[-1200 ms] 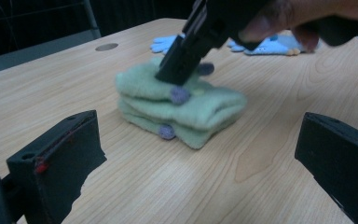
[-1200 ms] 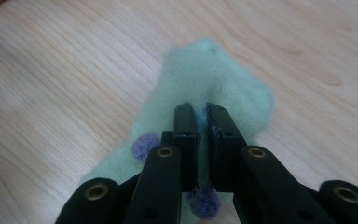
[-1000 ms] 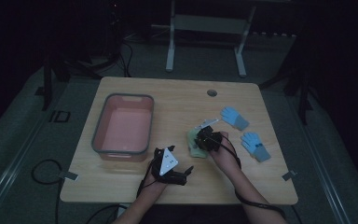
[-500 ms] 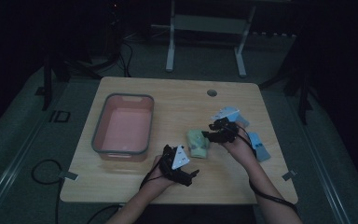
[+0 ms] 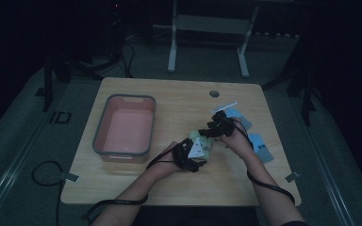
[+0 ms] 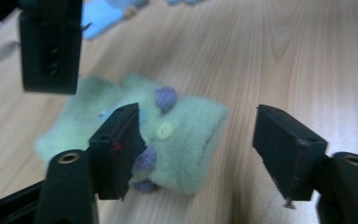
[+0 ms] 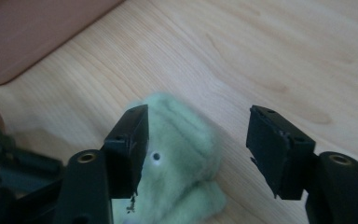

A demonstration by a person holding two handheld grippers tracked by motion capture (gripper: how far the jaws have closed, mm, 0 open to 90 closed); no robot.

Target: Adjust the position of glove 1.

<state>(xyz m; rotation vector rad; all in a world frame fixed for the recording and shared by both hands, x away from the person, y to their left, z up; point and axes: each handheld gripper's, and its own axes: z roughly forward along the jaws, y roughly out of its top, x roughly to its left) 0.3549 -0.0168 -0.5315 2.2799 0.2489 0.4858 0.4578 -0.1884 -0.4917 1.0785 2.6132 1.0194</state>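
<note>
Both grippers have shifted since a second ago: the left gripper [image 5: 199, 151] has come forward to the pale green felt piece with purple dots and a button [image 6: 168, 135], its jaws just closing yet not pressing, felt partly between them. Right gripper [image 5: 215, 128], jaws just opening, hangs released over the felt's far end. That felt lies right of centre on the wooden bench [image 5: 179, 101], between the pink plastic tub [image 5: 125, 127] and blue felt pieces [image 5: 259, 147] near the right edge.

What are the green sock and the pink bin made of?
Green sock: looks like fuzzy fleece or felted knit, matte, with a fluffy nap, sewn-on buttons and purple pom-poms. Pink bin: probably moulded plastic, smooth and matte, with rounded corners and a grey rim.
</note>
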